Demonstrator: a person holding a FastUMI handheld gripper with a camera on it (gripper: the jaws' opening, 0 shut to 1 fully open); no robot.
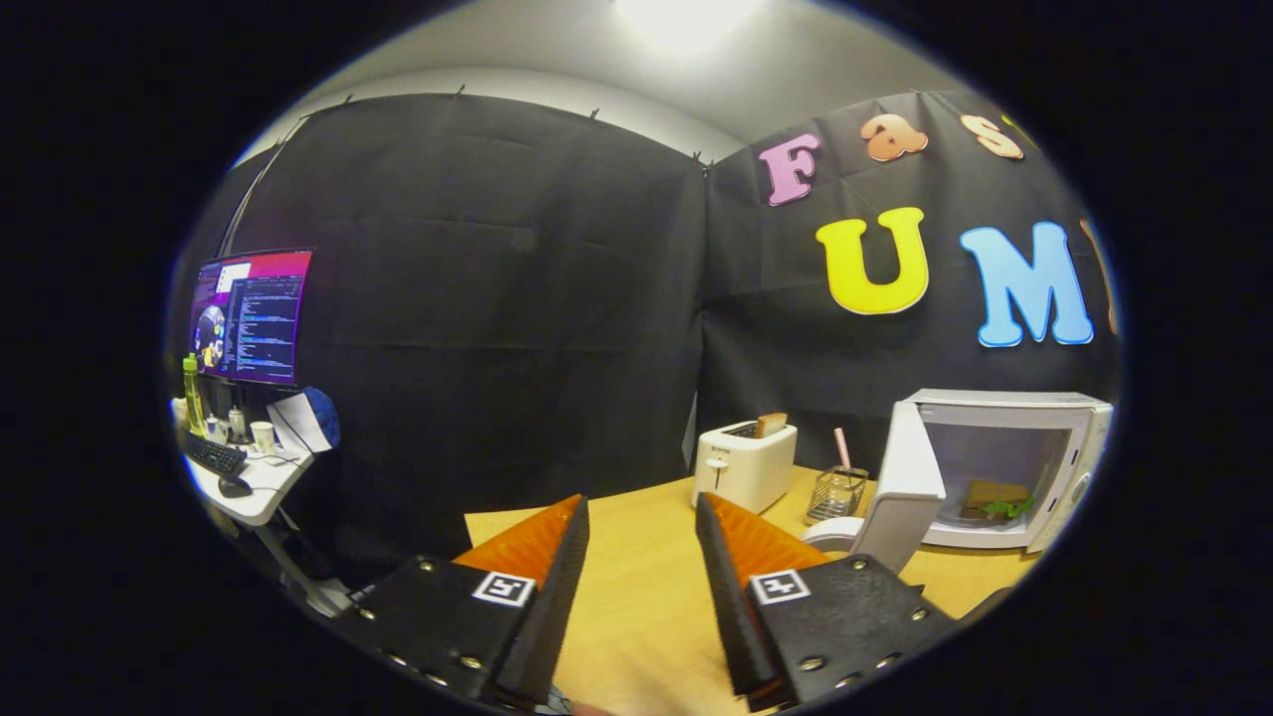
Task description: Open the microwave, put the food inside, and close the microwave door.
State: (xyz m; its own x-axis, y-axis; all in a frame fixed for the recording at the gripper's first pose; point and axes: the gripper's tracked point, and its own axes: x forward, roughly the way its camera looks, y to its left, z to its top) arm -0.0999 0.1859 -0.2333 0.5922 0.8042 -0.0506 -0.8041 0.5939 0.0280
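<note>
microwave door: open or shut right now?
Open. The microwave door is swung out, exposing the cavity with the food inside. The gripper fingers are apart, holding nothing.

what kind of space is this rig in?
Likely a lab recording booth staged as a kitchen: black cloth wall, wooden table with white toaster and open white microwave, food inside. Desk with lit monitor beside it. Gripper open, empty.
</note>
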